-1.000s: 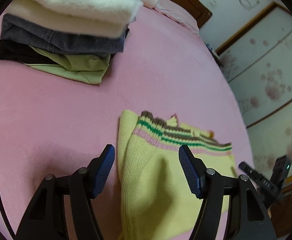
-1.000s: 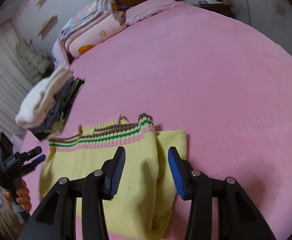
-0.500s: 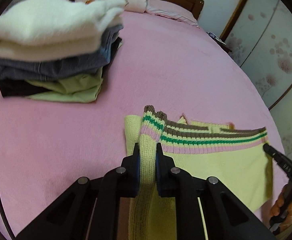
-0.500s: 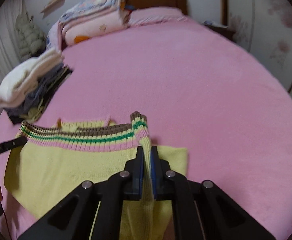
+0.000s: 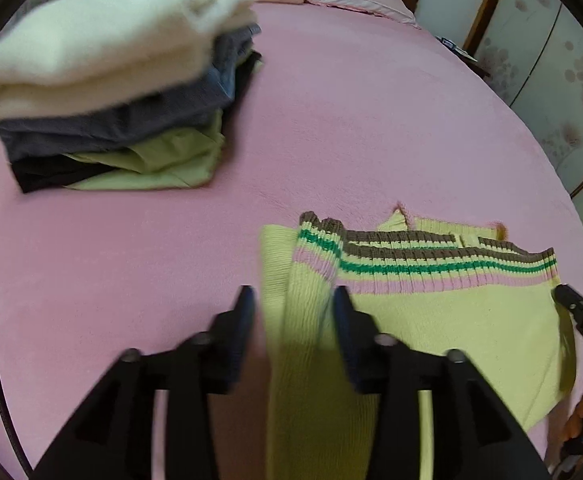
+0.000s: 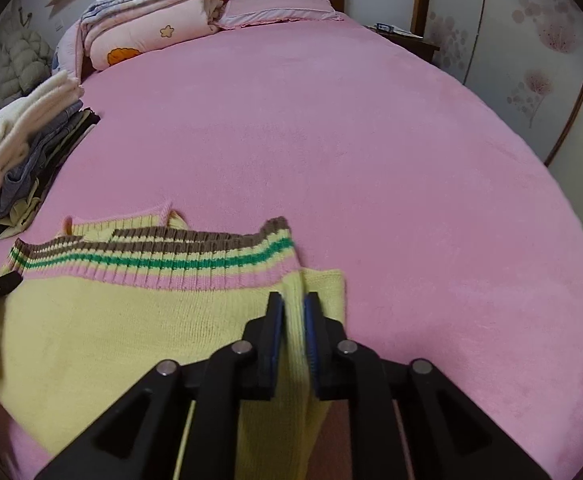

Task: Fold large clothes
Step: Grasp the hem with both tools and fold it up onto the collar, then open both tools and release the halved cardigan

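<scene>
A yellow knit sweater [image 5: 431,312] with a brown, green and pink striped hem lies folded on the pink bed. My left gripper [image 5: 293,300] is open, its fingers apart on either side of the sweater's left folded edge. My right gripper [image 6: 293,312] is shut on the sweater's [image 6: 131,328] right folded edge, just below the striped hem. The right gripper's tip also shows at the right edge of the left wrist view [image 5: 579,312].
A stack of folded clothes [image 5: 103,92], white on top, then grey, green and black, sits on the pink bed [image 5: 371,140] to the left. Folded quilts [image 6: 143,28] and a pillow lie by the wooden headboard. A patterned wardrobe stands at the right.
Both grippers closed on the sweater's side edges half a second ago. Now my left gripper has opened and let go; the right gripper still pinches its edge.
</scene>
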`<state>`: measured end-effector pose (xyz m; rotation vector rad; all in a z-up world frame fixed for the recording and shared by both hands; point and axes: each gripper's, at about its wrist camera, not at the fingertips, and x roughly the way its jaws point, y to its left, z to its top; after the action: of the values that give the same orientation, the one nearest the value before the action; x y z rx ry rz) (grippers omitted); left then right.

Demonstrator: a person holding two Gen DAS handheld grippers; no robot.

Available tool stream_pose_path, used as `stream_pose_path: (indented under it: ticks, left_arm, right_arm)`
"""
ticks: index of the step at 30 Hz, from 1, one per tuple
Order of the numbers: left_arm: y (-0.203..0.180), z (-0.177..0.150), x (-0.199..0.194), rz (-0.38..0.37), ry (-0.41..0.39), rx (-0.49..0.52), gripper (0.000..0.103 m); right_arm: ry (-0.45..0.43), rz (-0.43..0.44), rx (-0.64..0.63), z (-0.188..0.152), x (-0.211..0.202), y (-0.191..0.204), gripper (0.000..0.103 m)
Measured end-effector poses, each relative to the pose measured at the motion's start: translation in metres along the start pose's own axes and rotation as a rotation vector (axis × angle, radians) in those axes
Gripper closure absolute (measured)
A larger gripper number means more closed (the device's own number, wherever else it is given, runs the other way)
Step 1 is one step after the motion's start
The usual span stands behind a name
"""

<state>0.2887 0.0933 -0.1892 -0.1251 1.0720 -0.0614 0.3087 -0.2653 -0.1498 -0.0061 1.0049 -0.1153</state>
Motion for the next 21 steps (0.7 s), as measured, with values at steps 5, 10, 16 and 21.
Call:
stream_pose_path:
  ticks: [5, 10, 16, 21]
  left_arm:
    - [-0.004, -0.004, -0.054, 0.022, -0.060, -0.021, 0.031]
    - [-0.015, -0.016, -0.106, 0.071, -0.090, -0.031, 0.027]
    - [-0.012, -0.039, -0.156, 0.090, -0.102, -0.036, 0.026]
    - [-0.011, -0.061, -0.175, 0.125, -0.128, -0.055, 0.024]
  right_arm:
    - [-0.082, 0.043, -0.008, 0.000, -0.055, 0.006, 0.081]
    - [-0.150, 0.132, -0.009, -0.004, -0.111, 0.021, 0.067]
    - [-0.188, 0.216, -0.013, -0.019, -0.151, 0.039, 0.067]
    - [-0.238, 0.220, -0.032, -0.038, -0.171, 0.058, 0.067]
